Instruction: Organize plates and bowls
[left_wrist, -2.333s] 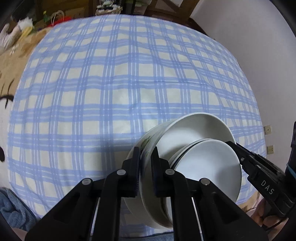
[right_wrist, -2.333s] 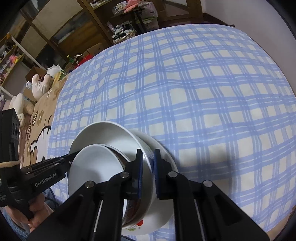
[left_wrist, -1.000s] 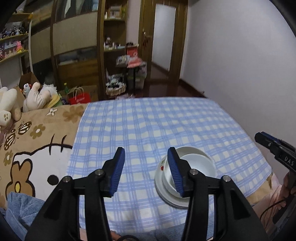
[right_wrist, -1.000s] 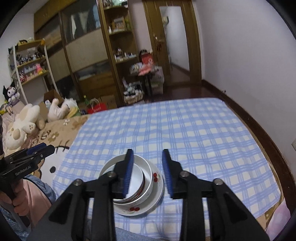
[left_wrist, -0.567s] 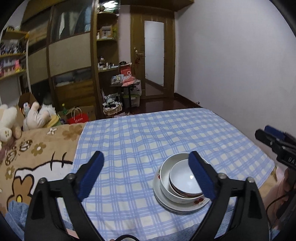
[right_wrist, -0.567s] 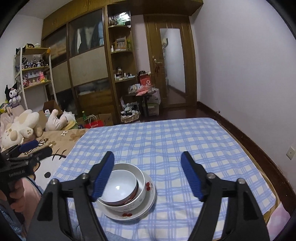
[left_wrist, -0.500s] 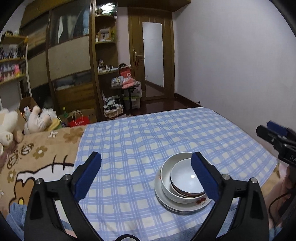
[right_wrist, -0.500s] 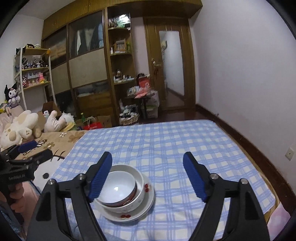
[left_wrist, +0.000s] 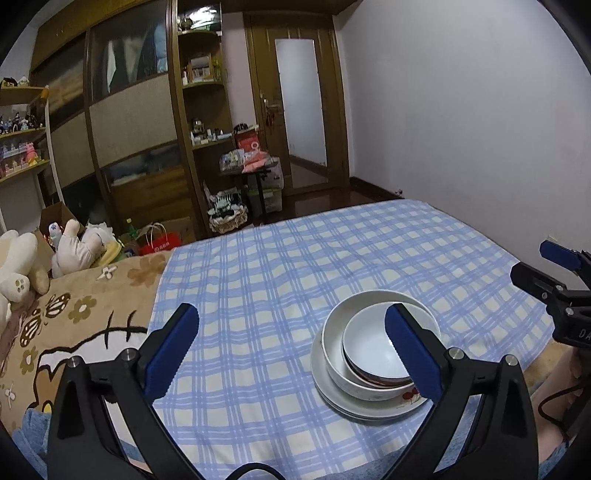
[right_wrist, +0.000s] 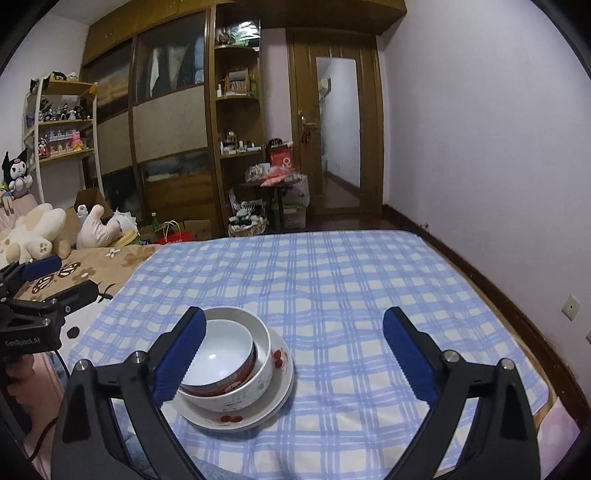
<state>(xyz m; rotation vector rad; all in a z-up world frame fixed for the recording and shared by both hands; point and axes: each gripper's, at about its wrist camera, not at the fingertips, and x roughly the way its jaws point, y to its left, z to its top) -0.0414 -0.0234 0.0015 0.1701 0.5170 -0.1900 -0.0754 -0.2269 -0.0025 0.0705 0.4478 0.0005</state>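
Both jaws opened, leaving nested white bowls (left_wrist: 373, 354) stacked.

Both tongs are held side by side, tilted slightly downward. The left tongs (left_wrist: 291, 349) stand spread wide, having just opened, with nothing gripped. The right tongs (right_wrist: 291, 350) likewise gape wide, just opened and empty.

Home bedroom — bed (right_wrist: 332, 280), wardrobe (right_wrist: 166, 110)

Left gripper (left_wrist: 291, 347) jaws wide, just been opening, nothing between. Small bowl (left_wrist: 373, 350) nested in bigger bowl (left_wrist: 334, 354) on plate (left_wrist: 369, 408), near bed's (left_wrist: 258, 280) front right corner.
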